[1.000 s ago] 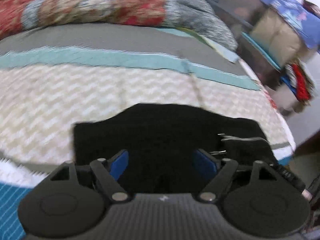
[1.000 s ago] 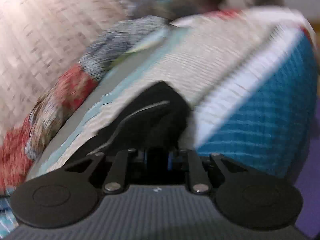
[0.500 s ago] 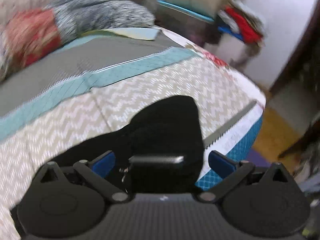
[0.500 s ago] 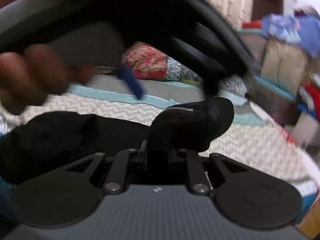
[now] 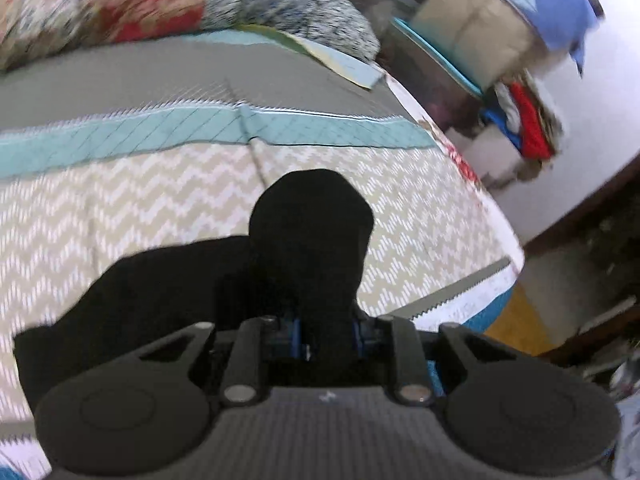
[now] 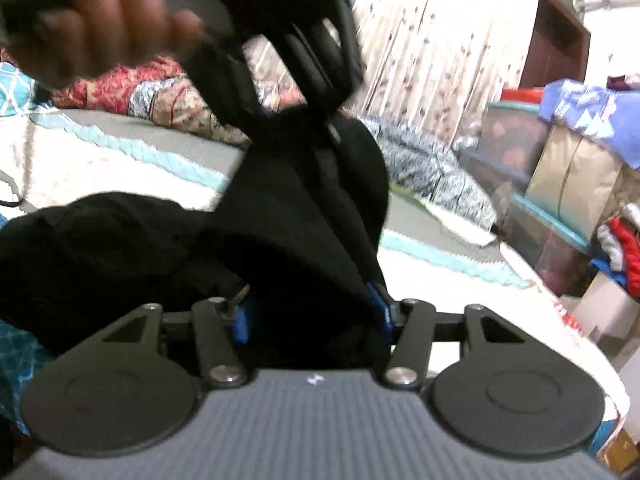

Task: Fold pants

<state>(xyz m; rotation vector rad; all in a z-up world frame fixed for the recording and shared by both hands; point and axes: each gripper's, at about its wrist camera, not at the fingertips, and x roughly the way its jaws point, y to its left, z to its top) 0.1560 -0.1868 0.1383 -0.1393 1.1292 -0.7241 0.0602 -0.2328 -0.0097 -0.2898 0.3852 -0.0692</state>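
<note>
**Item:** pants (image 5: 224,280), black, soft cloth, no print or trim visible; too dark to tell waistband from leg.

**Location:** on the bed (image 5: 120,208), part lying on the zigzag-patterned bedspread to the left of and below the left gripper (image 5: 325,338), part lifted off it. A rounded fold of the cloth rises straight ahead of the left gripper and passes down between its blue pads.

**Left gripper:** clenched on the pants; the pads sit close together with cloth pinched between them.

**Right gripper** (image 6: 312,316): pads stand apart with a thick bunch of cloth filling the gap; whether they press the cloth or merely flank it cannot be told. Straight ahead of and above it the left gripper (image 6: 296,68) hangs, cloth draping from it, the person's hand (image 6: 100,20) on its handle.

**Progress (judged):** early to middle. The pants are bunched and held up, not laid flat; no finished, squared fold shows. Left to do: bring the lifted part over, lay it down, smooth and complete the folds.

**Surroundings:** patterned quilt (image 5: 120,4) far ahead of the left gripper; storage boxes (image 6: 560,168) ahead-right of the right one.
</note>
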